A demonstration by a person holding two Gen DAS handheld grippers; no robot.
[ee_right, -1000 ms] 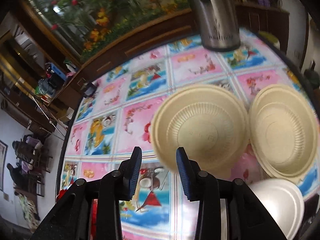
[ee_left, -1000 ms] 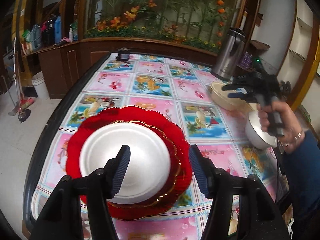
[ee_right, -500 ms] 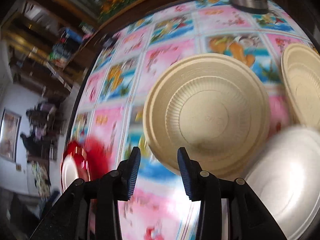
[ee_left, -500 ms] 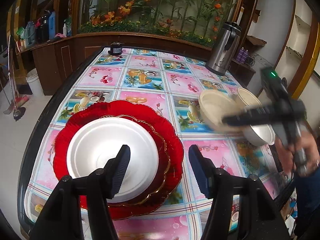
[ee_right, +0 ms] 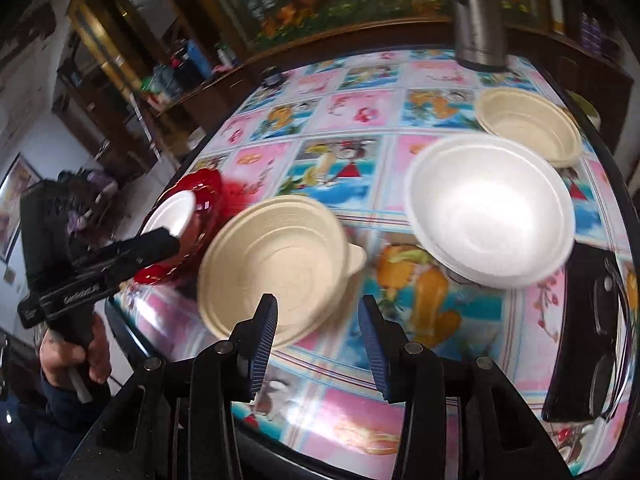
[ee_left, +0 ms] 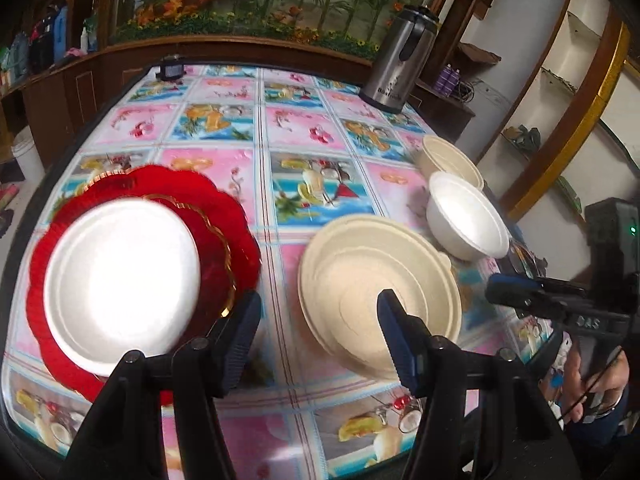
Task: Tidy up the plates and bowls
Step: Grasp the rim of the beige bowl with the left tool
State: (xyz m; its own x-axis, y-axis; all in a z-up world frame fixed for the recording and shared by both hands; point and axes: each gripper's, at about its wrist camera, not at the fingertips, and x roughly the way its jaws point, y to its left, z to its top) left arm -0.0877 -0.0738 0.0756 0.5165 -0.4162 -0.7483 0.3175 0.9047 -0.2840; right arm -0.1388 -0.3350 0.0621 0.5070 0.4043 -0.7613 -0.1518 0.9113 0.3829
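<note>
A white plate (ee_left: 120, 284) lies on stacked red scalloped plates (ee_left: 224, 216) at the table's front left. A wide cream bowl (ee_left: 376, 288) (ee_right: 276, 264) rests on the cloth just right of them. My left gripper (ee_left: 320, 336) (ee_right: 172, 240) hovers open above the gap between plates and bowl, holding nothing. My right gripper (ee_right: 318, 336) (ee_left: 496, 284) stands open just behind the cream bowl's near rim, its pads off the bowl. A white foam bowl (ee_left: 466, 216) (ee_right: 492, 208) and another cream bowl (ee_left: 450, 160) (ee_right: 528, 124) sit at the right edge.
A steel flask (ee_left: 400, 60) (ee_right: 478, 20) stands at the far right corner and a small black item (ee_left: 170, 68) at the far edge. A black flat object (ee_right: 588, 340) lies near the front right edge. A hand (ee_right: 76, 356) grips the left tool.
The right gripper carried the wide cream bowl leftward from beside the other bowls to the table's middle, and its jaws spread wider. The left gripper swung to the right.
</note>
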